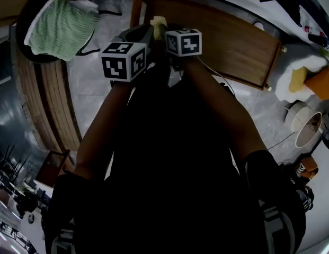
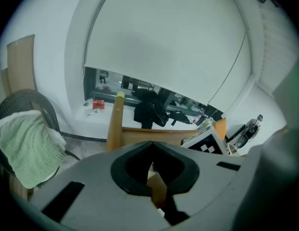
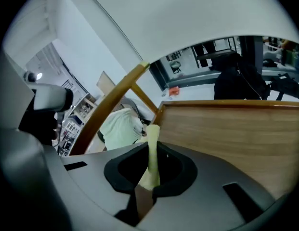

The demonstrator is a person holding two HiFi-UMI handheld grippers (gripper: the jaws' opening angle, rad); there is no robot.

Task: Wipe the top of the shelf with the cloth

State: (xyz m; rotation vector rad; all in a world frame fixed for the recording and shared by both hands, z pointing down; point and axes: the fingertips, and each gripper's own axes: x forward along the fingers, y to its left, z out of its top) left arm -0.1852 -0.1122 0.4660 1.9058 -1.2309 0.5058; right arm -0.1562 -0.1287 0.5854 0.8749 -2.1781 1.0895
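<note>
The pale yellow cloth (image 3: pixel 152 153) stands up as a thin folded strip between the jaws of my right gripper (image 3: pixel 150 170), which is shut on it. In the head view the cloth (image 1: pixel 158 21) peeks out above both grippers, which are held close together over the near left edge of the wooden shelf top (image 1: pixel 222 36). My left gripper (image 2: pixel 151 170) is shut with nothing gripped; its marker cube (image 1: pixel 124 61) sits left of the right one (image 1: pixel 184 41). The shelf top (image 3: pixel 226 129) stretches ahead and to the right.
A green towel (image 1: pixel 63 28) lies on a round dark seat at the far left. A wooden post (image 1: pixel 138 4) rises by the shelf's left edge. Curved wooden slats (image 1: pixel 47 105) run down the left. A white bucket (image 1: pixel 307 126) and an orange object (image 1: pixel 320 83) are at the right.
</note>
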